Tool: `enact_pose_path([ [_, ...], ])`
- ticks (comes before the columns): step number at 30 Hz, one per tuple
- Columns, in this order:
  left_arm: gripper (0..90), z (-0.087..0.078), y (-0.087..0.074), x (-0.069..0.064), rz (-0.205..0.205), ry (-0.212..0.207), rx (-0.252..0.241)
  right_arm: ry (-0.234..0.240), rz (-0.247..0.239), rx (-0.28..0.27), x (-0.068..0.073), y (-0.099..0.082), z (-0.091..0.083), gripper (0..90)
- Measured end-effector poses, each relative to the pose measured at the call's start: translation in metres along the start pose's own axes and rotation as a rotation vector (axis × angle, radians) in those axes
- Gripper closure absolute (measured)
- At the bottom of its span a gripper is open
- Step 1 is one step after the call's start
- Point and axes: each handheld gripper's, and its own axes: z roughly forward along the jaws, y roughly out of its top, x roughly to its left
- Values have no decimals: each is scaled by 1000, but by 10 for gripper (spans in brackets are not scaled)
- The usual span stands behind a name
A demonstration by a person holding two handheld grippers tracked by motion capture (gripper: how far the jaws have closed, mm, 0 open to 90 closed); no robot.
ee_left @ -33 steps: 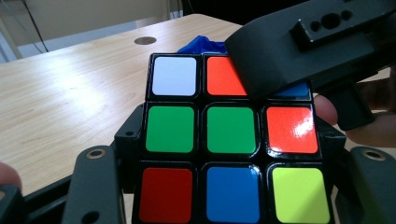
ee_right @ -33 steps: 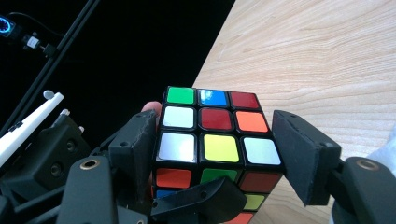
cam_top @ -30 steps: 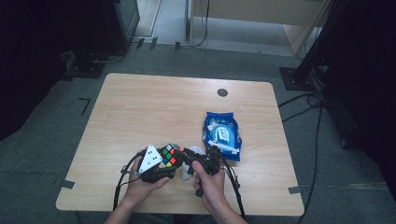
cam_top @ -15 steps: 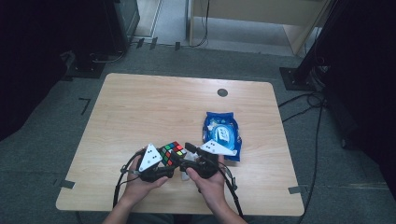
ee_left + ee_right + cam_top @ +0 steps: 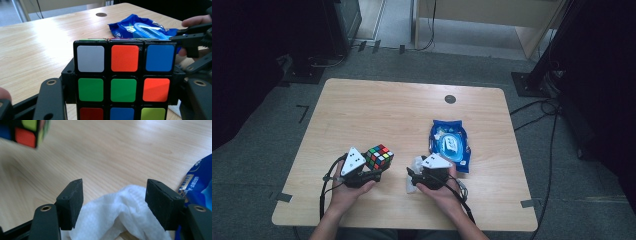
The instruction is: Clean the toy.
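Your puzzle cube (image 5: 379, 156) sits in the lower left part of the high view, lifted just off the worktop (image 5: 382, 112) and clamped in your left gripper (image 5: 371, 172). In the left gripper view the cube (image 5: 124, 80) fills the middle of the frame, with the fingers (image 5: 50, 100) pressing on its two sides; the face toward the camera reads white, orange, blue along the top row and green, green, orange below that. So that one is clenched on the cube, no doubt about it.

Just right of the cube in the high view, your right gripper (image 5: 412, 176) is low over the worktop, at a crumpled white wipe (image 5: 416, 164). In the right gripper view the wipe (image 5: 117, 212) bunches up between the two fingers (image 5: 71, 202), but the pads stand apart from it with a gap showing on each side, so that gripper is released for now. Its fingers have just been closing a bit, with the wipe between them.

Further right, near the middle of the high view, a blue wipes pack (image 5: 451, 145) lies flat on the worktop, just beside your right hand (image 5: 439, 192). The same pack (image 5: 197, 187) pokes in at the right edge of the right gripper view, and a corner of the cube (image 5: 25, 131) shows in its upper left. A small dark round spot (image 5: 450, 99) sits near the worktop's far edge.
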Motion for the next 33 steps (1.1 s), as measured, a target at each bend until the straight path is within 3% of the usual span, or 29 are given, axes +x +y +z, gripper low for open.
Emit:
enact_pose_path([
  [7,340,2,-1,-4,12,-15,12,-47,-7,100,0,-6,8,433],
  [11,340,2,0,-4,4,-19,6,-67,7,106,-2,-9,10,529],
  [16,340,2,-1,-5,5,-22,8,-80,43,99,-9,-11,8,726],
  [20,340,3,-1,-6,10,-28,12,-68,62,88,-13,-11,5,830],
  [25,340,7,-3,-10,21,-38,20,-47,66,11,-11,-2,-7,849],
  [33,340,13,-4,-21,44,-63,35,45,28,-214,4,33,-49,854],
])
